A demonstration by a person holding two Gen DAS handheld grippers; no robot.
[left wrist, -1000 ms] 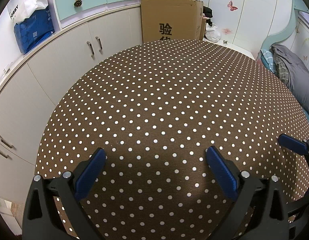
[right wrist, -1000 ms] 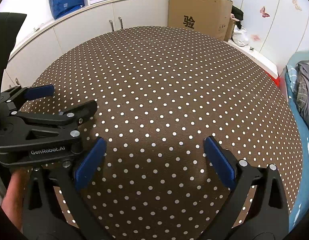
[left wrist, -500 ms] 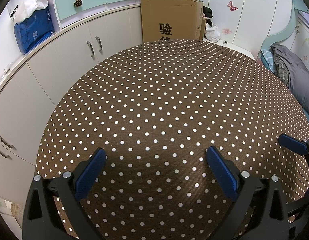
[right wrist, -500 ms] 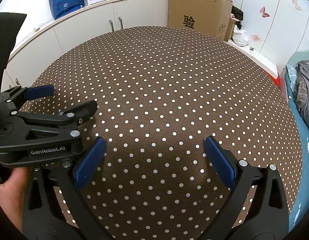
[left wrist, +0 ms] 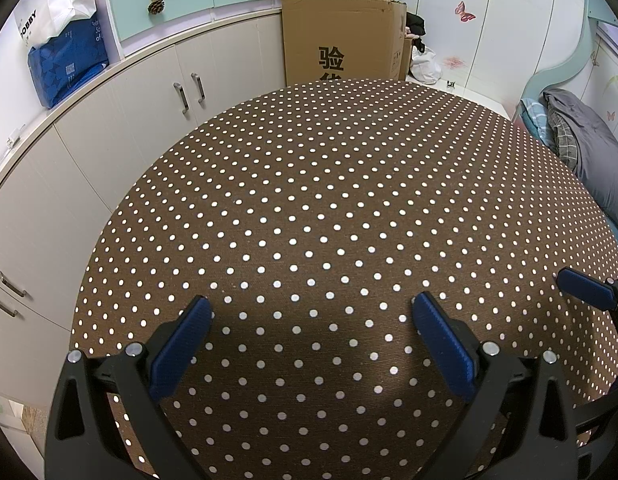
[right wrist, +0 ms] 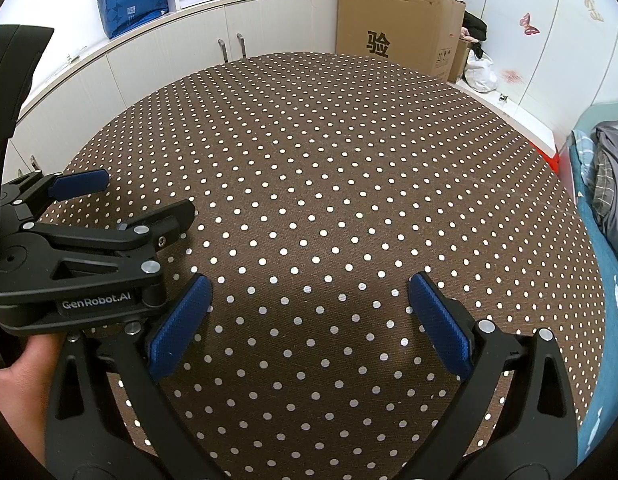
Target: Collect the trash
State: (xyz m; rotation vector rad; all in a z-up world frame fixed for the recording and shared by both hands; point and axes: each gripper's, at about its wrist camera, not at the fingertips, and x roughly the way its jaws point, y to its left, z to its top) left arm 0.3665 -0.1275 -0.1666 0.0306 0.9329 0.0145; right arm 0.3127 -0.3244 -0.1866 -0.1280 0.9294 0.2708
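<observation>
Left wrist view: we're holding the left gripper (left wrist: 311, 310) low over the dotted table (left wrist: 349, 184), fingers spread wide and gripping nothing. One blue pad (left wrist: 585, 290) of the other tool is poking in at the right edge. Right wrist view is showing us more: the right gripper (right wrist: 307, 290) is also hanging spread and empty, the left one (right wrist: 121, 196) is sitting just beside it, and a hand (right wrist: 17, 376) is wrapping its handle. No trash is showing on the table in either view. A box (left wrist: 341, 36) and cabinets (left wrist: 149, 112) are standing behind.

Left gripper (left wrist: 311, 322) and right gripper (right wrist: 309, 300) side by side, jaws wide; a hand (right wrist: 13, 376), seemingly the left, grips its handle.
</observation>
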